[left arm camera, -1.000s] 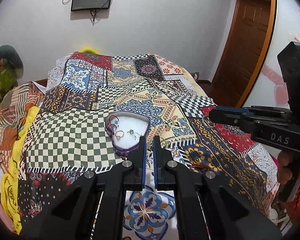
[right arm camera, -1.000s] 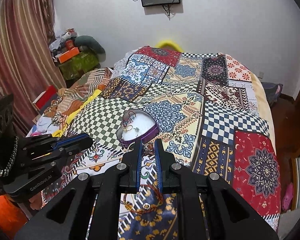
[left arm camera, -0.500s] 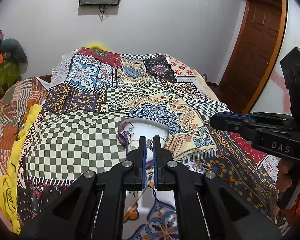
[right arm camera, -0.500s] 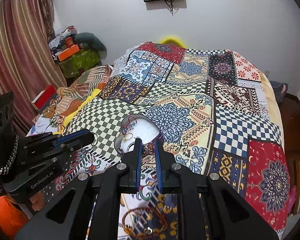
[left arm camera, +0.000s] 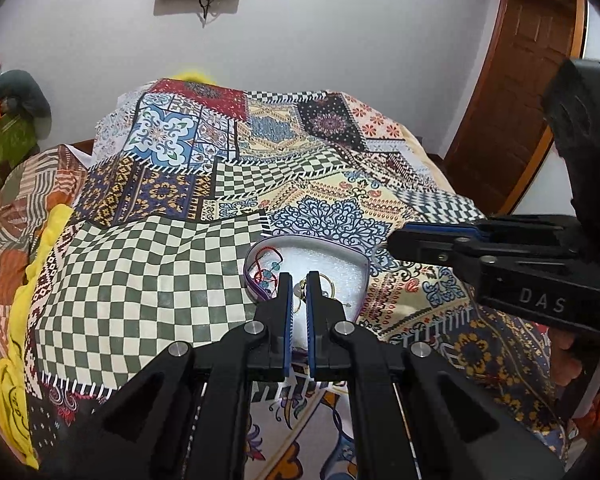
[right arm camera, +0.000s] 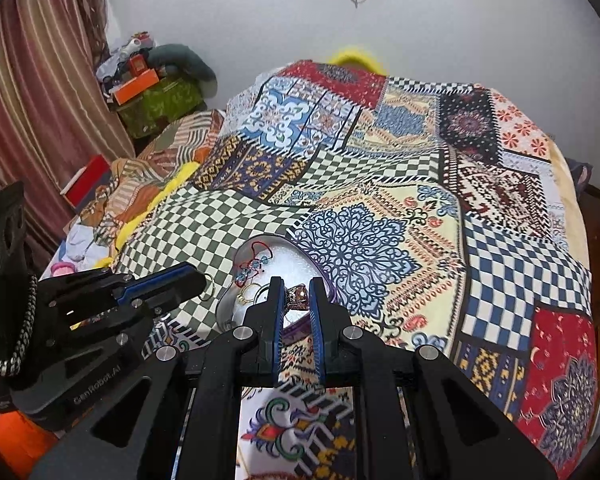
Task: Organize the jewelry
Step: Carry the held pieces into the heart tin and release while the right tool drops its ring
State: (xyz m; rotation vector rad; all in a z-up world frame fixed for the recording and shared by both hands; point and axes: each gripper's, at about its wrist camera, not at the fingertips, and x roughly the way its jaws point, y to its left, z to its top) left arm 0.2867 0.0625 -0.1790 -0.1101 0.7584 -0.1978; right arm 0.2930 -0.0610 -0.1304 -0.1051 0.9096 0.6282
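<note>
My right tool (right arm camera: 297,294) pinches a ring (right arm camera: 298,293) over the tray (right arm camera: 228,308), mid-frame; my left tool (left arm camera: 299,292) clamps a hoop (right arm camera: 206,287).

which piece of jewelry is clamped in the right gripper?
The bulky copper-brown ring, pinched between the right gripper fingers above the heart-shaped tray. The red cord bracelet and thin gold hoops lie loose inside.

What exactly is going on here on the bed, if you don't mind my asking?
A person with a handheld gripper in each hand is sorting jewelry into a heart-shaped box on the patchwork bedspread. The right gripper is shut on a brown beaded ring above the box's near edge. The left gripper pinches a thin gold hoop beside the box. A red cord bracelet with blue beads already lies inside.
</note>
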